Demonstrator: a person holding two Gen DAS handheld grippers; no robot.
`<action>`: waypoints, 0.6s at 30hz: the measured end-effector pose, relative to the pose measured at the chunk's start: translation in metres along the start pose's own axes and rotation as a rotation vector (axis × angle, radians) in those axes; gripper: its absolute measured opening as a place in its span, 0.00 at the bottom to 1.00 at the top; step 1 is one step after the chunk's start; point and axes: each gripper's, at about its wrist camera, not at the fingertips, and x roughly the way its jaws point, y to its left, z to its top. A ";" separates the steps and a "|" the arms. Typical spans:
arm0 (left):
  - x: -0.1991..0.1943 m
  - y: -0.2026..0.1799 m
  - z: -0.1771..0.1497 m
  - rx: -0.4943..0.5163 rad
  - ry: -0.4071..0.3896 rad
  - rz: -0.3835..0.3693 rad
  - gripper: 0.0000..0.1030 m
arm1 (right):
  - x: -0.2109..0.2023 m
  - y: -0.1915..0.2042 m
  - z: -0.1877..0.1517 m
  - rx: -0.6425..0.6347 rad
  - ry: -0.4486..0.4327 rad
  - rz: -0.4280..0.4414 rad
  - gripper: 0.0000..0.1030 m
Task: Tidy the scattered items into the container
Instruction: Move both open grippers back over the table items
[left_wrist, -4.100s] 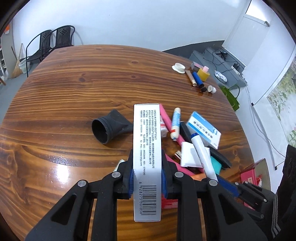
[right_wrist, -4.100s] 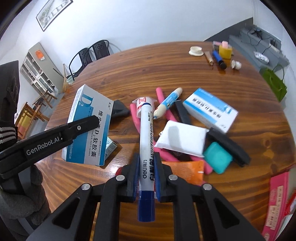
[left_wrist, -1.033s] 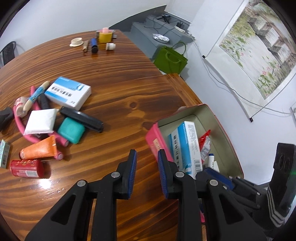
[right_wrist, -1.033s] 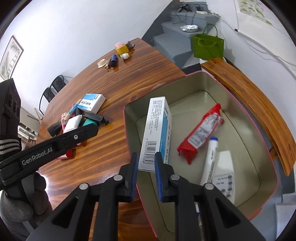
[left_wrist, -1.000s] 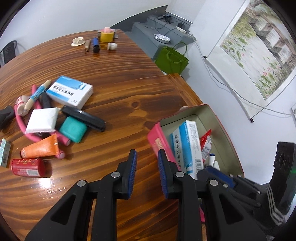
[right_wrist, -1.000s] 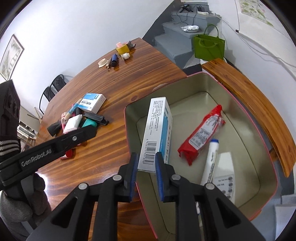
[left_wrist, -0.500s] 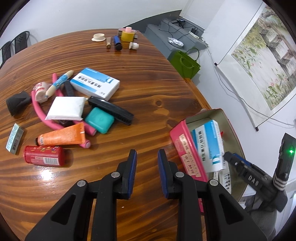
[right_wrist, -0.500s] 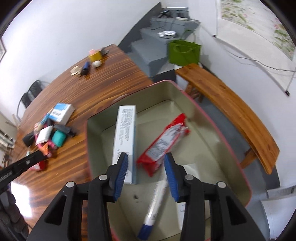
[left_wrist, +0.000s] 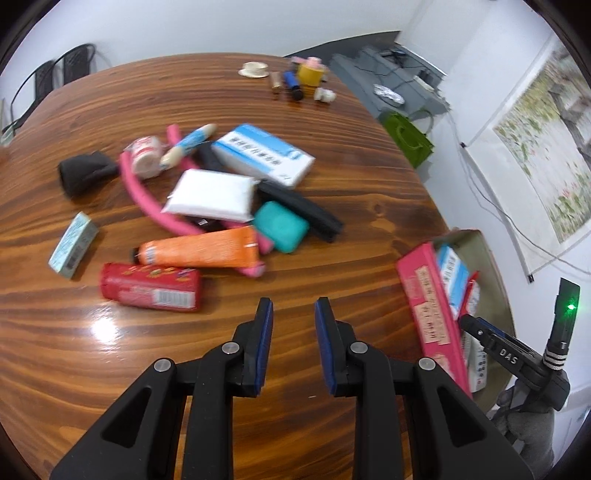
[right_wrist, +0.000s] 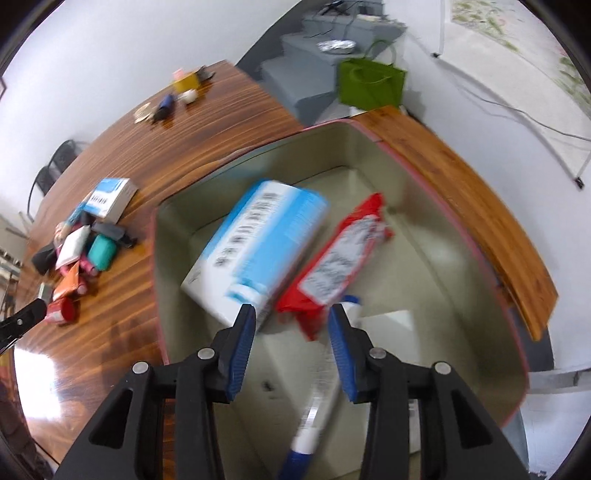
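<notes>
Your right gripper (right_wrist: 291, 314) has its jaws apart, with no pad pressing on anything. The marker (right_wrist: 317, 402) lies blurred below and between them, inside the container (right_wrist: 439, 206), so judge it released. Lift straight up before you swing away. That way the pads will not clip the blue-and-white box (right_wrist: 258, 254), which leans just beside the left pad, or the red wrapper (right_wrist: 340, 258) next to it.

Your left gripper (left_wrist: 293, 306) shows only a narrow gap between its pads and nothing in it. It hangs over bare table (left_wrist: 110, 369), pointing down toward the pile. Open it wider before you descend, because at this gap it fits almost nothing lying there.

The nearest pieces are the red packet (left_wrist: 151, 291), just ahead and to the left, and the orange tube (left_wrist: 199, 253), which touches it from behind. The red packet looks like the cleaner pick, since it sits at the pile's edge with free wood on 3 sides. Turn the jaws across its short width and grip it mid-length.

Further out, leave these until the front is cleared:
- the teal case (left_wrist: 282, 230)
- the white pack (left_wrist: 212, 194)
- the blue box (left_wrist: 264, 155)
- the pink foam rod (left_wrist: 147, 195), which runs under several of them, so tugging it early will likely scatter the rest

The container sits at the table's right edge, well apart from the pile.
</notes>
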 end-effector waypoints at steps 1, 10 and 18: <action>0.000 0.006 -0.001 -0.011 0.000 0.007 0.25 | 0.001 0.004 0.000 -0.009 0.001 0.005 0.43; -0.017 0.088 0.005 -0.135 -0.041 0.120 0.25 | -0.020 0.023 0.005 -0.010 -0.113 -0.023 0.43; -0.028 0.147 0.016 -0.196 -0.073 0.204 0.25 | -0.030 0.079 0.006 -0.073 -0.134 0.132 0.44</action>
